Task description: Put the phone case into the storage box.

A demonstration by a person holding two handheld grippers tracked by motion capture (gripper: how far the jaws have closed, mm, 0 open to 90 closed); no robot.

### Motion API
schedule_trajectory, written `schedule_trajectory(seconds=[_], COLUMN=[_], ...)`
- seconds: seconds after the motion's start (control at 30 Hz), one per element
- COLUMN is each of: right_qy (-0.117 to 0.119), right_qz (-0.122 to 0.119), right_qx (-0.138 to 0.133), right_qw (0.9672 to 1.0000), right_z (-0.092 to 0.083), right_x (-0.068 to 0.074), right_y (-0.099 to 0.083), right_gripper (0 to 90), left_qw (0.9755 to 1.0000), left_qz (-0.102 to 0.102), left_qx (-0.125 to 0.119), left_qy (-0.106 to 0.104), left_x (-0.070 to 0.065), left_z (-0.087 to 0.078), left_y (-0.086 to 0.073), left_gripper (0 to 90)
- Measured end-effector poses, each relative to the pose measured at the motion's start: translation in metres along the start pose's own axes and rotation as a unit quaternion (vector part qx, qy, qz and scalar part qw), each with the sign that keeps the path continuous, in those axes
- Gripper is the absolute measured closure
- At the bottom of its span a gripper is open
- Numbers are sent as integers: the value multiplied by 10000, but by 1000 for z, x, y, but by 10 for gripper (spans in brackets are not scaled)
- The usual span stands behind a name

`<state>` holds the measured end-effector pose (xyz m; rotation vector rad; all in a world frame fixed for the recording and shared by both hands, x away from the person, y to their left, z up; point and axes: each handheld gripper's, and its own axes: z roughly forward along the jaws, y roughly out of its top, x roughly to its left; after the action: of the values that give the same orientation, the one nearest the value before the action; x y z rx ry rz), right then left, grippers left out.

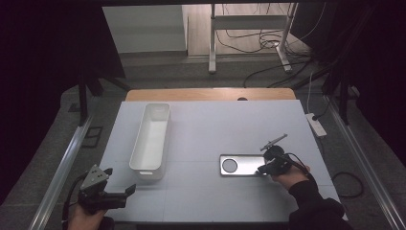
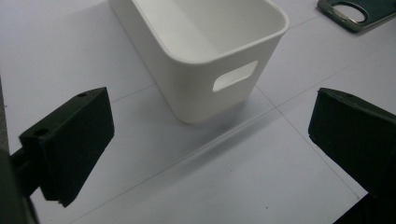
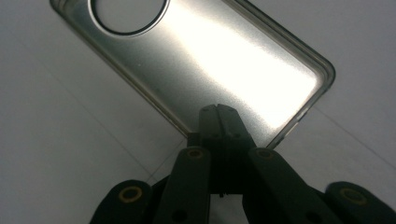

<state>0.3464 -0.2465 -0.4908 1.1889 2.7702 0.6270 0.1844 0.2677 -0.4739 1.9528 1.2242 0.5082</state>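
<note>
A flat shiny metal tray (image 1: 242, 164) with a round hole at its left end lies on the white table right of centre; it also appears in the right gripper view (image 3: 210, 60) and the left gripper view (image 2: 355, 11). My right gripper (image 1: 262, 168) is at the tray's right end, and its jaws (image 3: 217, 112) are shut together with the tips over the tray's near edge; nothing shows between them. My left gripper (image 1: 118, 181) hovers at the front left, open and empty (image 2: 210, 144), facing the near end of a long white bin (image 1: 152, 139) (image 2: 201, 51).
The white table (image 1: 215, 124) has a wooden strip along its far edge. A power strip (image 1: 316, 124) lies off its right side. Metal rails run along both sides, and a stand with cables (image 1: 249, 43) sits on the floor behind.
</note>
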Motion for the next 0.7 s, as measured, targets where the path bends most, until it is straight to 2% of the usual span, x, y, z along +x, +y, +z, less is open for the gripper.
schedule_trajectory(seconds=[0.3,0.7], right_qy=[227,450], right_qz=[-154,-535], right_qx=[49,162], right_qw=[9996,9974], right_z=[-2,7], right_x=[15,38], right_y=[-8,-3], right_gripper=[899,899], left_qw=[10000,10000], left_qz=[5,9], left_qx=[9,15], left_qy=[10,14], left_x=[0,0], left_z=[0,0], left_y=[0,0], left_gripper=[13,13])
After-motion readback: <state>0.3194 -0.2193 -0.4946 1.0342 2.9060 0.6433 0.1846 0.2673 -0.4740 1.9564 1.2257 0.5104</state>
